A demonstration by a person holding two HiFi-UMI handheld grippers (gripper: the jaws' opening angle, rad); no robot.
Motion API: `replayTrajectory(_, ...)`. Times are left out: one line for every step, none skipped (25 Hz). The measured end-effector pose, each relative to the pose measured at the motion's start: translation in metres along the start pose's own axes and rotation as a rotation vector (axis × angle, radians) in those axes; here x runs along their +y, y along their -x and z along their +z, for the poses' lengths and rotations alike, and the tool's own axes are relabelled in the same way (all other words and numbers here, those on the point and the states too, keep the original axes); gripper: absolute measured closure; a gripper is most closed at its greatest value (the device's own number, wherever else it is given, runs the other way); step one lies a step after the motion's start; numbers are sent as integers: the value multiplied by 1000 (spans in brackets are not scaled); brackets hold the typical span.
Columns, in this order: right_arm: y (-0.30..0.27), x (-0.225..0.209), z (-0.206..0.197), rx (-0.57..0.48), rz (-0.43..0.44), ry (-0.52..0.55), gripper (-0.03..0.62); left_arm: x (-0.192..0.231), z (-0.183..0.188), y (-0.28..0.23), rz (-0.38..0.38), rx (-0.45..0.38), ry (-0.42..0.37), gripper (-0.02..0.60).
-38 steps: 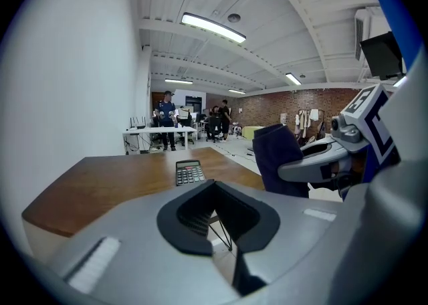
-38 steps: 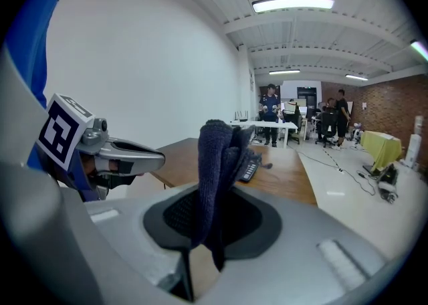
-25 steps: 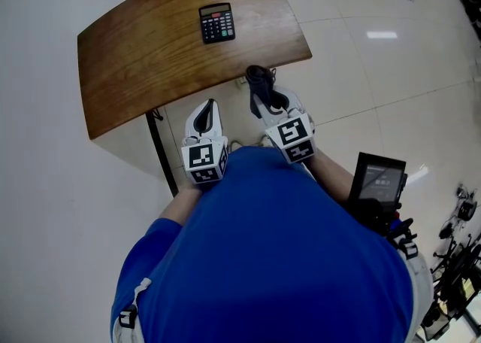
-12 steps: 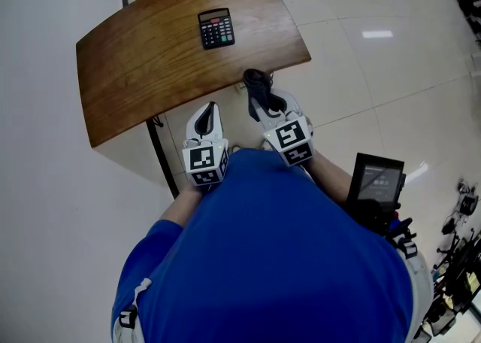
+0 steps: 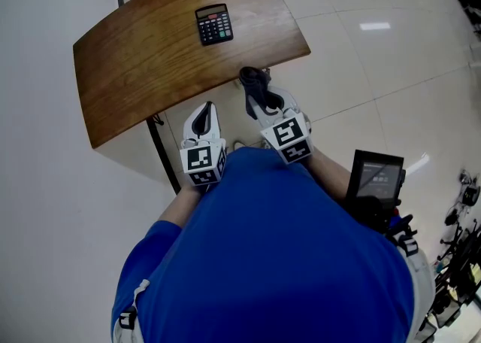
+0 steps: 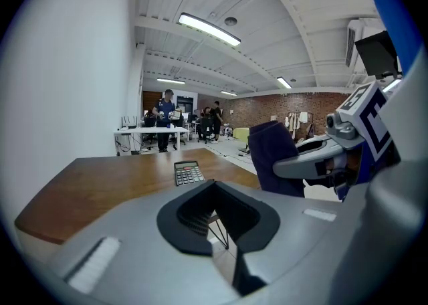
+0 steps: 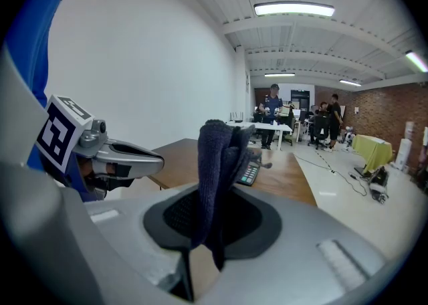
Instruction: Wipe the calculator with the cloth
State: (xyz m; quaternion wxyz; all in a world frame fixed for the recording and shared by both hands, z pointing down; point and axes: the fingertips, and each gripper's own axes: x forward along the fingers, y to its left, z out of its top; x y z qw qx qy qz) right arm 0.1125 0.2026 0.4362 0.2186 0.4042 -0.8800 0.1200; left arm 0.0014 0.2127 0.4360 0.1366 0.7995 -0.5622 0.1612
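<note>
A black calculator point(image 5: 214, 24) lies flat near the far edge of the curved wooden table point(image 5: 143, 63). In the left gripper view the calculator point(image 6: 188, 173) sits straight ahead on the table. My right gripper point(image 5: 258, 95) is shut on a dark blue cloth point(image 5: 252, 78), held off the table's near right edge. The cloth point(image 7: 215, 163) stands up from the jaws and hides part of the calculator point(image 7: 251, 174). My left gripper point(image 5: 204, 113) hovers at the table's near edge, shut with nothing in it; its jaws point(image 6: 219, 227) meet.
A black table leg point(image 5: 162, 155) runs down below the near edge. A dark screen device point(image 5: 376, 180) hangs at the person's right side. White tiled floor point(image 5: 376, 63) surrounds the table. Far back, people stand by white desks point(image 6: 150, 133).
Almost nothing differs. The right gripper with the cloth has drifted slightly left along the table's near edge. The left gripper has stayed in place.
</note>
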Motion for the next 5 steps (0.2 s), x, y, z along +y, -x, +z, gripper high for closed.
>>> replayTrajectory(0, 0, 1, 0, 0, 0, 514, 0, 1, 0, -1, 1, -1, 577)
replayTrajectory(-1, -1, 1, 1, -1, 0, 514, 0, 1, -1, -3, 2, -2, 577)
replayTrajectory(-1, -2, 1, 1, -2, -1, 514, -1, 1, -2, -5, 3, -3, 577)
replayTrajectory(-1, -2, 1, 1, -2, -1, 514, -2, 0, -2, -6, 4, -4, 577)
replayTrajectory(-1, -3, 1, 2, -3, -1, 514, -3, 0, -3, -7, 5, -5, 577)
